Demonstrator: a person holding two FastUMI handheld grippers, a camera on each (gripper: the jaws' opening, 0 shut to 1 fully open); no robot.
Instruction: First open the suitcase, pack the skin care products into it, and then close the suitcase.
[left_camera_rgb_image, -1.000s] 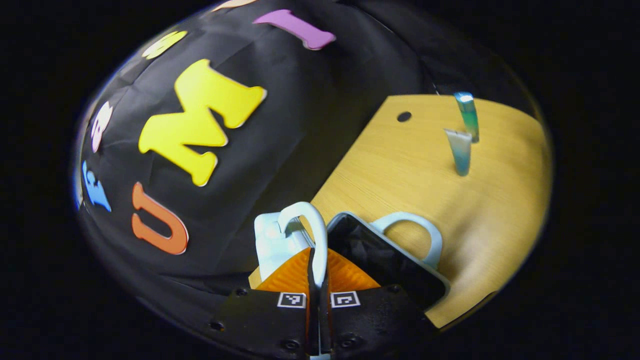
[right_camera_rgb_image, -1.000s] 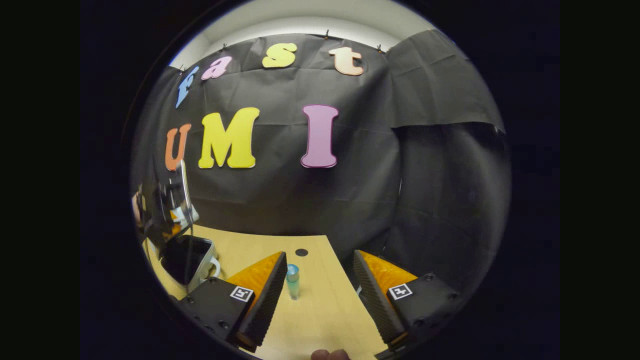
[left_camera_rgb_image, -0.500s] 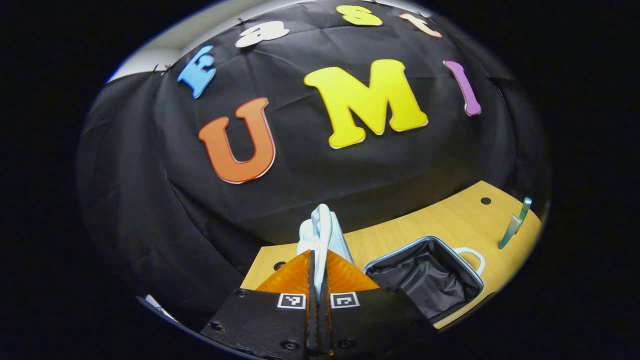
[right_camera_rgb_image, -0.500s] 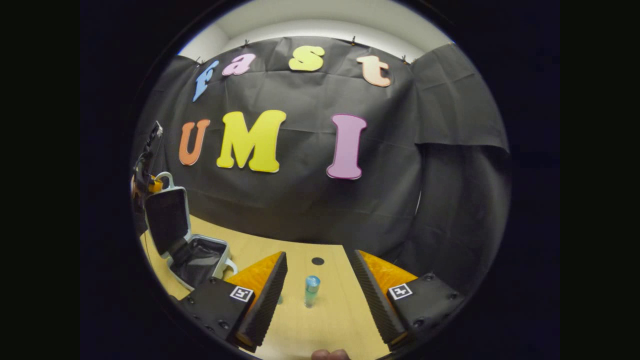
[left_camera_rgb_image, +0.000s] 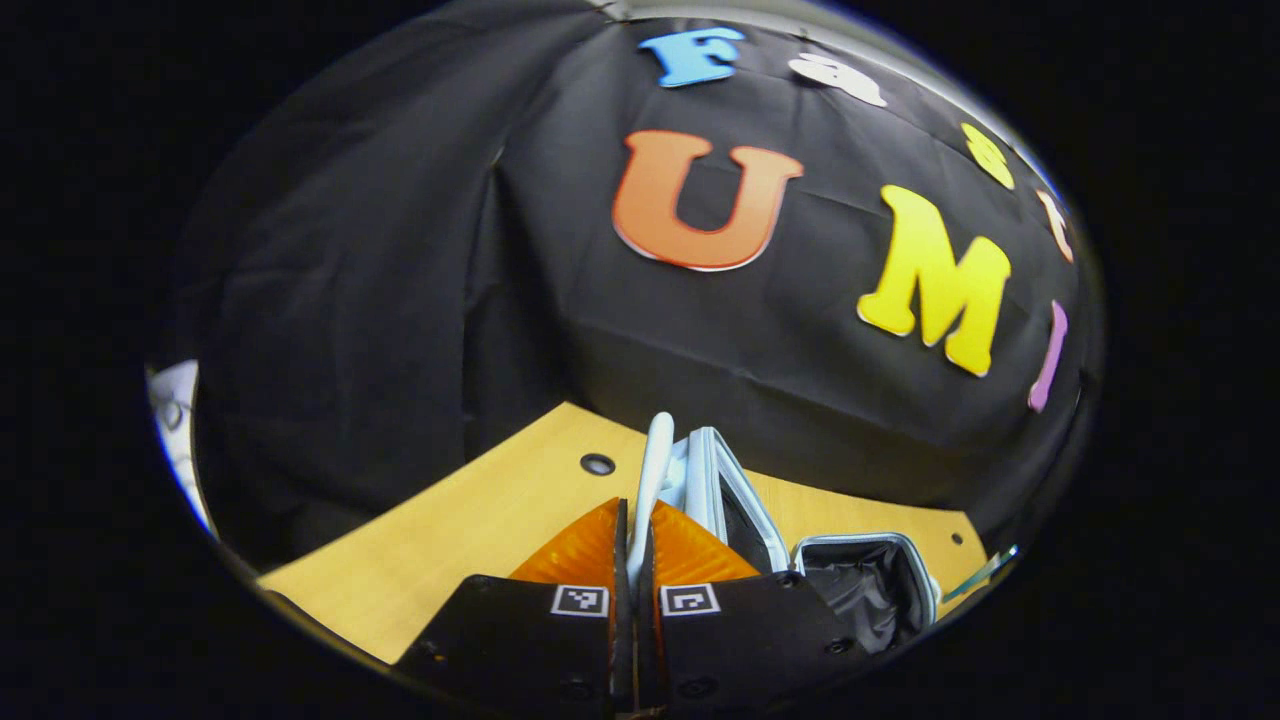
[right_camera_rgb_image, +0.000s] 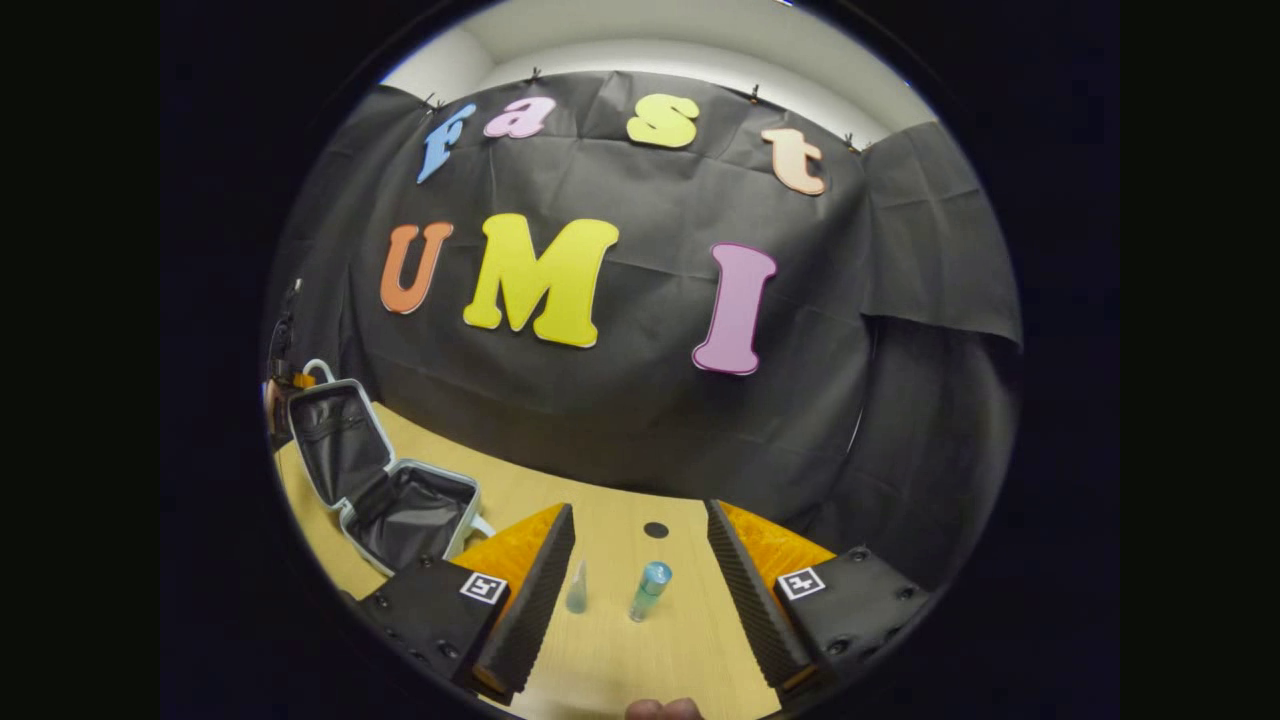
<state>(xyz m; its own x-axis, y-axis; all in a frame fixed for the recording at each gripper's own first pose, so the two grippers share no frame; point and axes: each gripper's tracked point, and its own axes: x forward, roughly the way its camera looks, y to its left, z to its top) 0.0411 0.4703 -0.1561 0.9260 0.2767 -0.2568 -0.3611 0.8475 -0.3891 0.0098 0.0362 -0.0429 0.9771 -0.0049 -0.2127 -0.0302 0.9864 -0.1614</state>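
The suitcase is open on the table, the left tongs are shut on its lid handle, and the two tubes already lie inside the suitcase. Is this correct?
Not fully. The suitcase is open and the left tongs are shut on its lid handle, but the right gripper view shows both tubes standing on the table, between the open right tongs, not inside the suitcase.

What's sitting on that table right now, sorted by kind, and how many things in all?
Suitcase: 1, lying open
Tubes: 2, standing apart, a clear one and a blue one
Total: 3
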